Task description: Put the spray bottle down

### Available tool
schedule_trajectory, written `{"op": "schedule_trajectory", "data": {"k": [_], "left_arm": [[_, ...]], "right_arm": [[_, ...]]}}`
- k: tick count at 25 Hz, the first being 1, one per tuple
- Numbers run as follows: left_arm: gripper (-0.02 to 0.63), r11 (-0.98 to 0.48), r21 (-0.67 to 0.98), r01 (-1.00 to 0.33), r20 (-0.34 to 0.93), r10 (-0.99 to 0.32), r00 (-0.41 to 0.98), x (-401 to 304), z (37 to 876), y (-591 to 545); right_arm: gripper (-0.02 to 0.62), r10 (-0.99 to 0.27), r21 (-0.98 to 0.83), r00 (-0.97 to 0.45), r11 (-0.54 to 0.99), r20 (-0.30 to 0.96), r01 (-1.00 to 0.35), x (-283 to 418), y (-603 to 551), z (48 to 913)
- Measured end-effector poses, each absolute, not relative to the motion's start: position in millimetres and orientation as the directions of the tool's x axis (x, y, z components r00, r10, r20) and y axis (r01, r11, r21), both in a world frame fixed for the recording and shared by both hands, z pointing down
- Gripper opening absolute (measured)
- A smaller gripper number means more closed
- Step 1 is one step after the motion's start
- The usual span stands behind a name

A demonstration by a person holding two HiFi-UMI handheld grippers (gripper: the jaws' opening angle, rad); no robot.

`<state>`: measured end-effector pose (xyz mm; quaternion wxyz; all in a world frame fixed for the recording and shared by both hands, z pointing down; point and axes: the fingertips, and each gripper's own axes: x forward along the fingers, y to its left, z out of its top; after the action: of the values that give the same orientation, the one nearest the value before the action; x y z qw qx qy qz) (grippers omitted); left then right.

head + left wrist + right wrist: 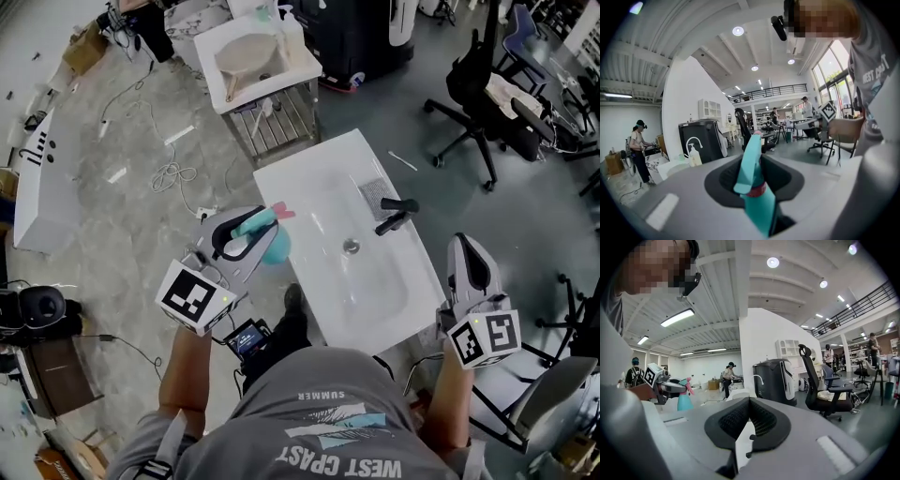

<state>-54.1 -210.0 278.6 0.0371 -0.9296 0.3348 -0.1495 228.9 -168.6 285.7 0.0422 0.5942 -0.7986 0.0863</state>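
Head view puts the spray bottle (270, 248) at the 9 o'clock edge of the white sink top (309, 178), held off the surface in the left gripper (246, 234). Its pink nozzle points toward 1 o'clock. The left gripper view shows the jaws clamped on the teal neck just below the trigger, with the bottle leaning a little. The right gripper (469, 258) hangs off the sink top's 3 o'clock edge, jaws drawn together on nothing. To do this well, I would carry the bottle further toward 3 o'clock so its base is wholly over the flat rim, not the drop to the floor. Then level it upright, lower until the base rests flat, and only then part the jaws, clear of the black faucet (398, 214).
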Motion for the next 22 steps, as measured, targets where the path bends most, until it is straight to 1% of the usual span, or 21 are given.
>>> {"op": "schedule_trajectory", "data": {"k": [9, 22], "left_arm": [[0.1, -0.827, -0.137, -0.545, 0.25, -0.561, 0.789, -34, 303, -280], [0.1, -0.844, -0.079, -0.53, 0.27, -0.53, 0.804, -7, 358, -359]], "right_arm": [[0.002, -0.948, -0.081, -0.212, 0.198, 0.236, -0.977, 227, -194, 307], [0.002, -0.946, -0.063, -0.14, 0.127, 0.293, -0.99, 244, -215, 335]]}}
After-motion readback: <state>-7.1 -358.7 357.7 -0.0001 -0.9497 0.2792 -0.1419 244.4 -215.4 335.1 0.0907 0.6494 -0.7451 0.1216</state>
